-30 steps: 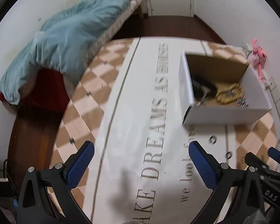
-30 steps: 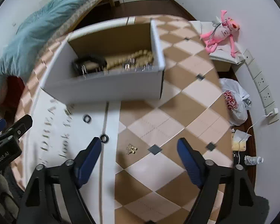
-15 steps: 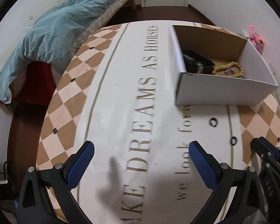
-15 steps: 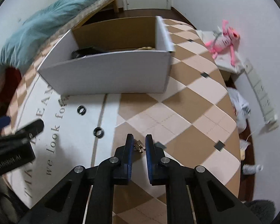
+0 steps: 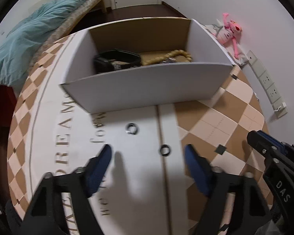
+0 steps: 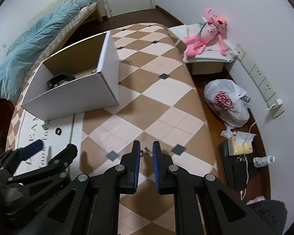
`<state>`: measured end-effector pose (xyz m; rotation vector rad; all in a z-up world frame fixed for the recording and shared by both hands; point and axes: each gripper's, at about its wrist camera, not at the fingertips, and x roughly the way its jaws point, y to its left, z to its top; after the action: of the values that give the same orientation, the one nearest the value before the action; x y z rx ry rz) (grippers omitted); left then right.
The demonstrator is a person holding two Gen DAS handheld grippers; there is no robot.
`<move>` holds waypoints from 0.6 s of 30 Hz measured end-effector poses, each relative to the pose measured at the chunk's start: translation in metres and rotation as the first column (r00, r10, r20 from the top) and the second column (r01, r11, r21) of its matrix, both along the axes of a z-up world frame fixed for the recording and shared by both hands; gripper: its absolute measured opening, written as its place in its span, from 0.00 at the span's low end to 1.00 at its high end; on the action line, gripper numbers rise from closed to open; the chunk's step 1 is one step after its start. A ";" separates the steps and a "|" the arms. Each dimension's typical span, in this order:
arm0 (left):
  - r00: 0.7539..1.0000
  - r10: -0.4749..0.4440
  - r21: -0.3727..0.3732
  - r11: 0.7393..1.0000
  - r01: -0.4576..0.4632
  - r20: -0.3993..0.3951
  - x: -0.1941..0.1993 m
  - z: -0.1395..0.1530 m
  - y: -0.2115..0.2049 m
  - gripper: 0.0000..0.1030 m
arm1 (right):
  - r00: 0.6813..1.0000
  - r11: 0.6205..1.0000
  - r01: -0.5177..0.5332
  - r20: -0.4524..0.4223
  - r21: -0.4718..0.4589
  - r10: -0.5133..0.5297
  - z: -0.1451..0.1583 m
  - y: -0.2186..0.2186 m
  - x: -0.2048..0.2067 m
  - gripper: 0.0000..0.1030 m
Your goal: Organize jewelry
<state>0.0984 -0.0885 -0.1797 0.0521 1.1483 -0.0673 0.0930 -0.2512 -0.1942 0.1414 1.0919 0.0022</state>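
The right gripper (image 6: 146, 153) is held low with jaws narrowed around, not yet pinching, the clips (image 6: 147, 153) on the desk (image 6: 166, 101), while the left gripper (image 5: 148, 161), jaws spread, is aimed at a ring (image 5: 164, 150) before the box (image 5: 147, 84).

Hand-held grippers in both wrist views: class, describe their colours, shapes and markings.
Both match. The left hand-held gripper and the right hand-held gripper have black angular frames with silver bolts at the joints and flat blue pads on the fingers. White letters "DAS" mark the right one's body. No cables or sleeves show.
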 end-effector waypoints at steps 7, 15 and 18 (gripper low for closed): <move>0.999 -0.041 -0.009 0.999 0.041 0.014 0.004 -0.002 -0.011 0.10 | 0.999 1.000 0.029 0.015 -0.002 -0.029 0.007 -0.015 0.000 0.13; 0.998 -0.052 -0.039 0.998 0.053 0.031 0.000 0.010 -0.009 0.10 | 0.999 0.999 0.029 0.038 0.030 -0.030 0.022 -0.017 0.000 0.13; 0.997 -0.044 -0.072 0.996 0.049 0.059 0.003 0.032 0.002 0.10 | 0.998 0.998 0.016 0.053 0.067 -0.020 0.034 -0.015 0.003 0.13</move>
<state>0.1010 -0.0867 -0.1474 0.0153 1.0867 -0.1484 0.0963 -0.2658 -0.1598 0.2096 1.0375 0.0261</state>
